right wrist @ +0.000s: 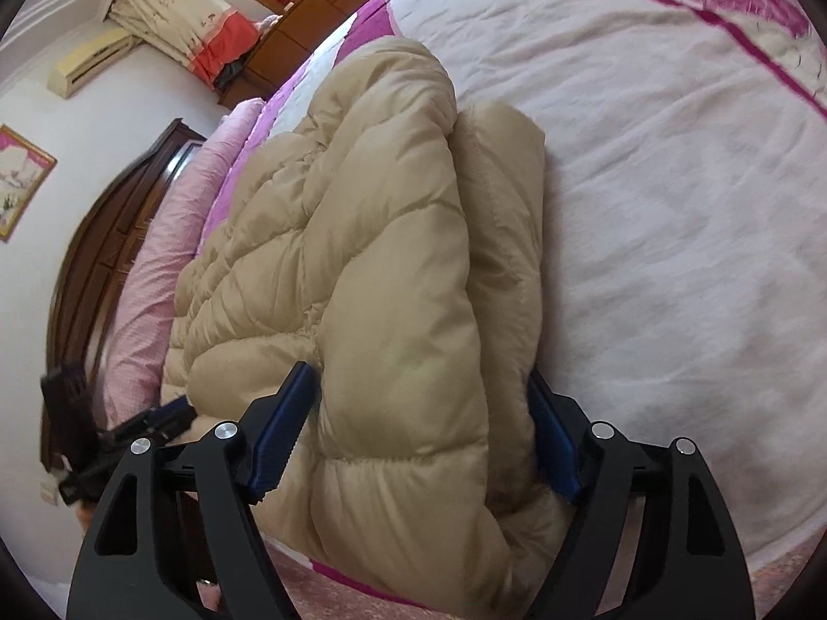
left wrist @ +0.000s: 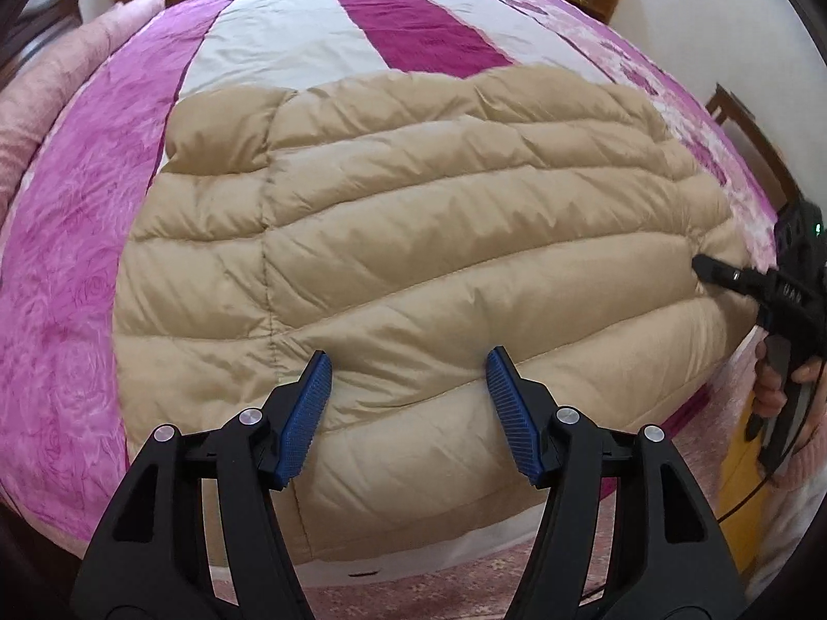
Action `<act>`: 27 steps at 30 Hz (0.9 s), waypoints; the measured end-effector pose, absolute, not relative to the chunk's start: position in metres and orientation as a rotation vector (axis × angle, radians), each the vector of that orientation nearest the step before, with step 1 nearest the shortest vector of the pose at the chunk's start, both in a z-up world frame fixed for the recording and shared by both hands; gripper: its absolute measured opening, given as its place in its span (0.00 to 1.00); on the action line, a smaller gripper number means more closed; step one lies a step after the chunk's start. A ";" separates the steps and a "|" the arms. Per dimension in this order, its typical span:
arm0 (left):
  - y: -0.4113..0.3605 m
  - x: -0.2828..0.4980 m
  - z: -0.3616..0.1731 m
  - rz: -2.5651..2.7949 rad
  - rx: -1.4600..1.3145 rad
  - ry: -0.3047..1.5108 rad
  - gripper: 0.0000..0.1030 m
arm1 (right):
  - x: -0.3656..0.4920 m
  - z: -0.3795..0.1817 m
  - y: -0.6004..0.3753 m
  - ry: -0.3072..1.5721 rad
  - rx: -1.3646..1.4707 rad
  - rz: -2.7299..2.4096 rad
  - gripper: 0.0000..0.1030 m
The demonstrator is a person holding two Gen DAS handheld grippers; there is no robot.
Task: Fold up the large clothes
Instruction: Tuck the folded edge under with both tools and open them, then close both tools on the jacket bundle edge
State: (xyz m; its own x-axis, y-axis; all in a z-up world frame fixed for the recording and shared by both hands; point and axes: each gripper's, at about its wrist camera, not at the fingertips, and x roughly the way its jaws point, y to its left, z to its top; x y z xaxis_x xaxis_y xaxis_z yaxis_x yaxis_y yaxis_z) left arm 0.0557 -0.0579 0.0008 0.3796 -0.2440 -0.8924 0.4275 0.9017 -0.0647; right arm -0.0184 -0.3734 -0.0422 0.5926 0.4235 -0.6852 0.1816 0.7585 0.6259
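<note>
A beige quilted down jacket (left wrist: 413, 258) lies spread on a bed covered by a pink, magenta and white striped bedspread (left wrist: 77, 284), with its stitched baffles running across the width of the garment. The left gripper (left wrist: 408, 377), a black two-finger tool with blue ribbed pads (left wrist: 305, 413), hovers over the near hem of the jacket with its fingers spread wide apart; nothing lies between them, and whether the tips touch the fabric cannot be told. The right gripper (right wrist: 424, 413) sits at the right-hand edge of the jacket, where the padding is doubled into a thick fold (right wrist: 413, 284). Its two fingers stand on either side of this bulky fold and press against it, so the tongs pinch the jacket edge while remaining fairly far apart. In the left wrist view this same gripper appears at the far right, its tip buried in the jacket side. A pale pink rolled quilt (left wrist: 57, 93) lies along the left side of the bed beside a dark wooden headboard (right wrist: 103, 237).
</note>
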 end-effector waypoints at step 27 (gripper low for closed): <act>-0.075 0.055 -0.034 -0.417 0.331 1.082 0.62 | -0.010 0.087 -0.285 0.844 0.608 0.434 0.34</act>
